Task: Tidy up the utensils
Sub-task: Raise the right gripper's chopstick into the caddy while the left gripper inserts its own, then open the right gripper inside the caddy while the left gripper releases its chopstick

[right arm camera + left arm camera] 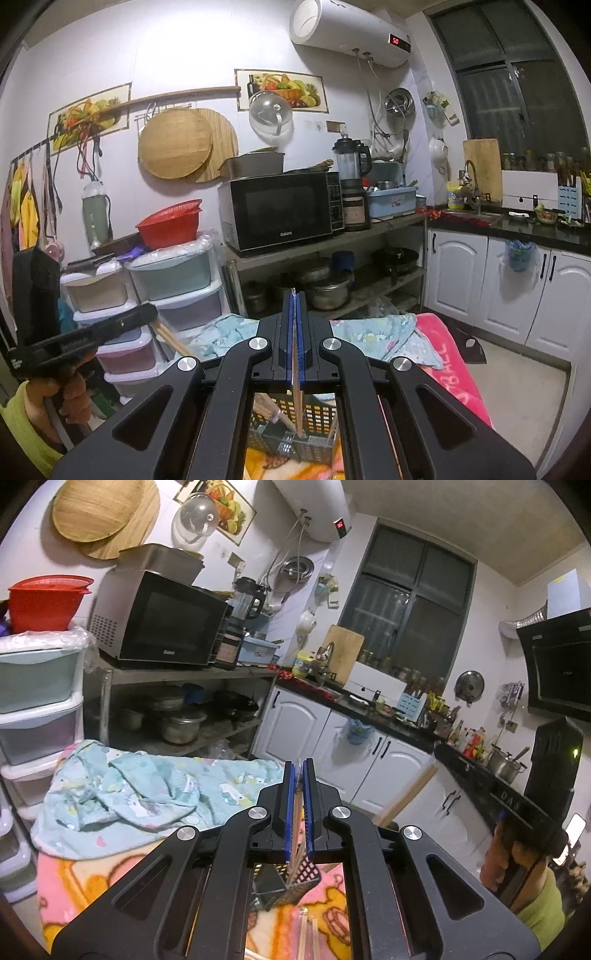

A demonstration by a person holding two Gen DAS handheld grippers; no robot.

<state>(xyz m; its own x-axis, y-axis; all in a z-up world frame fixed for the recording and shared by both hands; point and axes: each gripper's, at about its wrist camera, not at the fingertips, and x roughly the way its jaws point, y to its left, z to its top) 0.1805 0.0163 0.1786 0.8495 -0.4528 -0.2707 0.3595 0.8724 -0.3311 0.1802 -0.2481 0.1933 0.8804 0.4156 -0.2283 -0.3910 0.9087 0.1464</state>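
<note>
On the pink blanket (74,882) over the table, with the crumpled blue cloth (147,794) behind it, sat the black perforated utensil basket (317,413); kitchen shelf and microwave (280,210) well beyond. Both my tools were above the basket, pointing slightly down

Left gripper (299,771): jaws pinched nearly shut on a bundle of wooden chopsticks (295,834), which ran down between the blue pads toward the basket. A few more chopsticks (308,934) lay loose on the blanket just below that view

Right gripper (294,295): closed tight on a single chopstick (296,402), lower tip down in or just above a basket compartment, couldn't tell which. Another chopstick (273,410) leaned diagonally in the basket beside it

Handling, my read: light, stiff, smooth wood, so they'd pivot or slide in the pads if held near one end. A grip near mid-length, square across the pads, looked safest. The bundle was the risk, since sticks could fan out or slip singly when the squeeze eased. Basket looked light too, likely to shift if a tip snagged the mesh
</note>
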